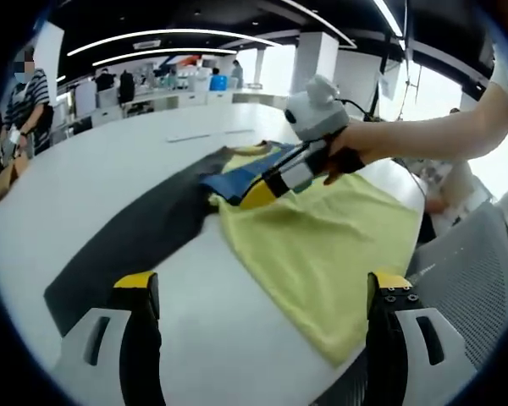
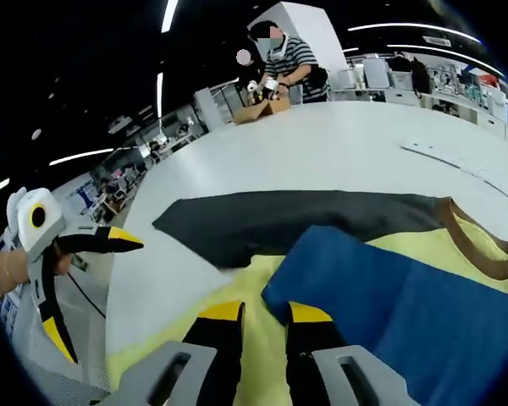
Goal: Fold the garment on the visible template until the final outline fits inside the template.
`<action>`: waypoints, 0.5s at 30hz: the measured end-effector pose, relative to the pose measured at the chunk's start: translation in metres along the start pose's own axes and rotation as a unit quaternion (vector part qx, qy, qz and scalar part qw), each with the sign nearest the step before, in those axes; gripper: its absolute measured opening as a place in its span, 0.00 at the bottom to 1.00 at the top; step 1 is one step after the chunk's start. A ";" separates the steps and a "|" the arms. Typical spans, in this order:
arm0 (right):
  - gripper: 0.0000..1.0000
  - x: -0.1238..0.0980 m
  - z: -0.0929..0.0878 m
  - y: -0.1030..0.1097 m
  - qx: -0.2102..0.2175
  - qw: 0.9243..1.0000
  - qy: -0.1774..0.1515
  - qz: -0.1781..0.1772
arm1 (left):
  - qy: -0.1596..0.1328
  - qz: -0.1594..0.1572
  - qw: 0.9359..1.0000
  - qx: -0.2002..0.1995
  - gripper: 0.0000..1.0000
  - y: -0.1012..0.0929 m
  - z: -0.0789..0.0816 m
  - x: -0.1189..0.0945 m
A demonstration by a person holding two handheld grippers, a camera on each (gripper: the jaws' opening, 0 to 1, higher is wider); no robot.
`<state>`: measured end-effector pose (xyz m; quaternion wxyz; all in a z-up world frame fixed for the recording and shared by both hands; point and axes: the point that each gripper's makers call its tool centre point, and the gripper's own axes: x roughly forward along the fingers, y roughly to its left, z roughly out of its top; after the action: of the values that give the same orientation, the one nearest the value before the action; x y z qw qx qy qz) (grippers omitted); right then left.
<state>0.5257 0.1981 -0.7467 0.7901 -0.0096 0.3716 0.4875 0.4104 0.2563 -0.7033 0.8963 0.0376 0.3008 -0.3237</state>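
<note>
A yellow T-shirt (image 1: 322, 245) with a blue sleeve (image 1: 237, 179) and a brown collar (image 2: 474, 245) lies on a white table (image 1: 110, 152). It partly overlaps a dark grey template (image 1: 135, 228). My right gripper (image 1: 256, 193), held in a hand, comes in from the right and is shut on the blue sleeve's edge. In the right gripper view its jaws (image 2: 267, 315) stand close together on the blue sleeve (image 2: 389, 296), with the template (image 2: 279, 220) beyond. My left gripper (image 1: 262, 283) is open above the shirt's near hem and holds nothing; it also appears at the left as the left gripper (image 2: 93, 292).
A person in a striped shirt (image 2: 288, 59) stands at the table's far side by a cardboard box (image 2: 258, 108). A grey mesh chair (image 1: 466, 254) sits beyond the table's right edge. Strips of tape (image 2: 440, 156) lie on the table past the shirt.
</note>
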 end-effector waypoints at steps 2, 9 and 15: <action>0.16 0.000 0.001 0.001 0.007 1.000 -0.001 0.006 | -0.001 0.000 1.000 0.000 0.99 0.000 0.000 0.000; 0.37 -0.010 0.011 0.001 -0.019 1.000 -0.021 -0.002 | 0.001 0.001 1.000 0.001 0.99 0.002 0.001 0.001; 0.57 -0.025 0.024 -0.005 -0.043 0.998 -0.041 -0.018 | 0.005 0.000 1.000 0.007 0.99 0.001 0.006 0.005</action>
<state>0.5370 0.1854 -0.7163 0.8125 -0.0301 0.3171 0.4882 0.4172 0.2526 -0.7020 0.8946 0.0453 0.3028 -0.3255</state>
